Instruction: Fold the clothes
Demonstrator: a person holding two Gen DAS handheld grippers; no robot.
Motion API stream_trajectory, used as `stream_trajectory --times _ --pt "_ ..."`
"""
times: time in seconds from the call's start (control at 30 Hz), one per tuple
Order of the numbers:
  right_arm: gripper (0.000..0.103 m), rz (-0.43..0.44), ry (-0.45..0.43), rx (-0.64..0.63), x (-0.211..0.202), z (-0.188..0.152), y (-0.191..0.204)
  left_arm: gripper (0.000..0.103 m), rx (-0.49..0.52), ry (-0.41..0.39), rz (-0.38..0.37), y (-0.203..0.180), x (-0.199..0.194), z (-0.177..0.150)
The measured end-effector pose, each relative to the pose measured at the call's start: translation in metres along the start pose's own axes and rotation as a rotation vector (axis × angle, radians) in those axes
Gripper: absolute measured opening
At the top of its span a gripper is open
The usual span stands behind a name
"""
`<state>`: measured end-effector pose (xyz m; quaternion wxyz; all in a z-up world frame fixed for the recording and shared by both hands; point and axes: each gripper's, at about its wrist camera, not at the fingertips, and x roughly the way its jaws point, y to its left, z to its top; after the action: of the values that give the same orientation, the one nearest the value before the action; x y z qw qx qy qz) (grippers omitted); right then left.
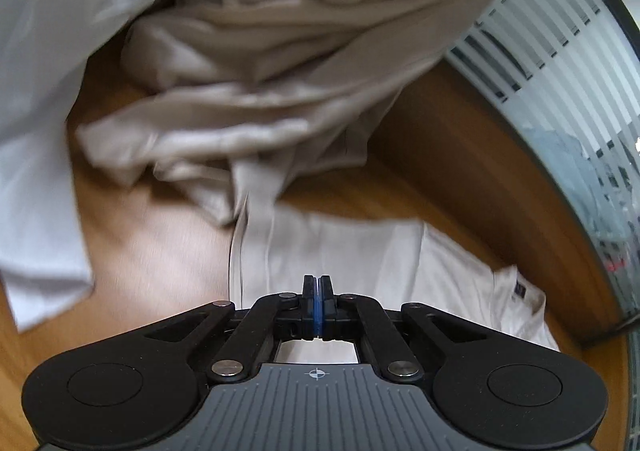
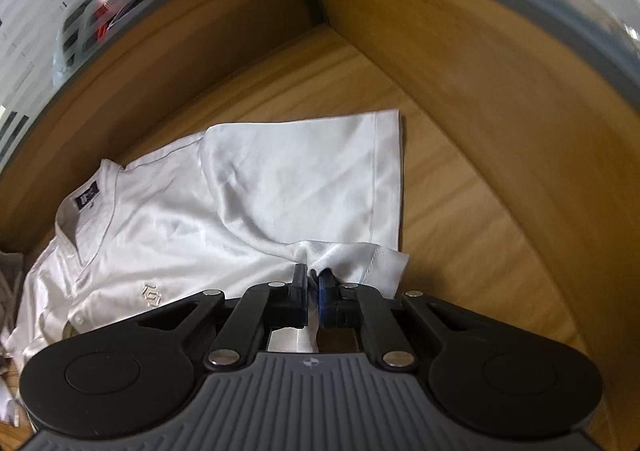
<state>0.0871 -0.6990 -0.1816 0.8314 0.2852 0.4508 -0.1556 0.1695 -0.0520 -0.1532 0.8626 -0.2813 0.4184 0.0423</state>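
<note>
We're looking L to R. On the left wrist cam, a pale sheet [image 1: 36, 91] is hanging down the far left, blurred. Next, a beige garment [image 1: 248, 91] is bunching in mid-air over the wooden table [image 1: 152, 251], crowding the top of the view. Our left gripper [image 1: 318, 283] is sitting fully pressed together, blue pads touching, nothing between them, w/ the white shirt [image 1: 360, 251] lying flat just beyond it. Striped glass partition [image 1: 560, 51] is curving along the right.

Right wrist cam: white shirt [image 2: 240, 191] is spreading across the table [image 2: 460, 191], collar label [image 2: 89, 197] at left, sleeve toward the corner. Our right gripper [image 2: 314, 277] is pinching the shirt's hem fold. Wooden side panel [image 2: 500, 71] is walling off the right.
</note>
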Motion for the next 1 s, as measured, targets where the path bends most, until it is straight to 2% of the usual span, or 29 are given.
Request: stream_trajectory --times 0.07,0.2,0.27,0.33,0.4,0.47,0.77,0.9,0.97,1.0 --pt "0.005 -0.01 0.002 -0.018 0.005 0.006 0.003 0.002 0.015 0.004 -0.001 -0.003 0.005 0.01" --pt "0.005 -0.045 -0.015 -0.063 0.009 0.012 0.006 0.002 0.039 0.028 -0.019 -0.01 0.002 0.01" --pt "0.005 -0.05 -0.017 -0.061 0.011 0.013 0.006 0.006 0.052 0.042 -0.025 -0.013 -0.002 0.001" --pt "0.005 -0.047 -0.016 -0.06 0.01 0.012 0.005 0.017 0.074 0.063 -0.037 -0.016 -0.006 -0.01" --pt "0.005 -0.044 -0.016 -0.061 0.008 0.009 0.004 0.023 0.122 0.085 -0.038 -0.02 -0.012 -0.025" --pt "0.006 -0.037 -0.013 -0.057 0.005 0.008 0.003 0.025 0.189 0.107 -0.032 -0.024 -0.017 -0.039" --pt "0.011 -0.018 0.011 -0.075 -0.002 0.001 0.0 0.037 0.293 0.163 0.018 -0.021 -0.02 -0.071" --pt "0.011 -0.016 0.025 -0.074 0.0 -0.002 -0.003 0.035 0.333 0.181 0.044 -0.02 -0.018 -0.082" --pt "0.011 -0.016 0.028 -0.071 0.002 -0.001 -0.004 0.007 0.352 0.172 0.062 -0.024 -0.013 -0.081" --pt "0.009 -0.017 0.029 -0.073 0.003 -0.001 -0.004 0.004 0.364 0.164 0.074 -0.026 -0.011 -0.081"
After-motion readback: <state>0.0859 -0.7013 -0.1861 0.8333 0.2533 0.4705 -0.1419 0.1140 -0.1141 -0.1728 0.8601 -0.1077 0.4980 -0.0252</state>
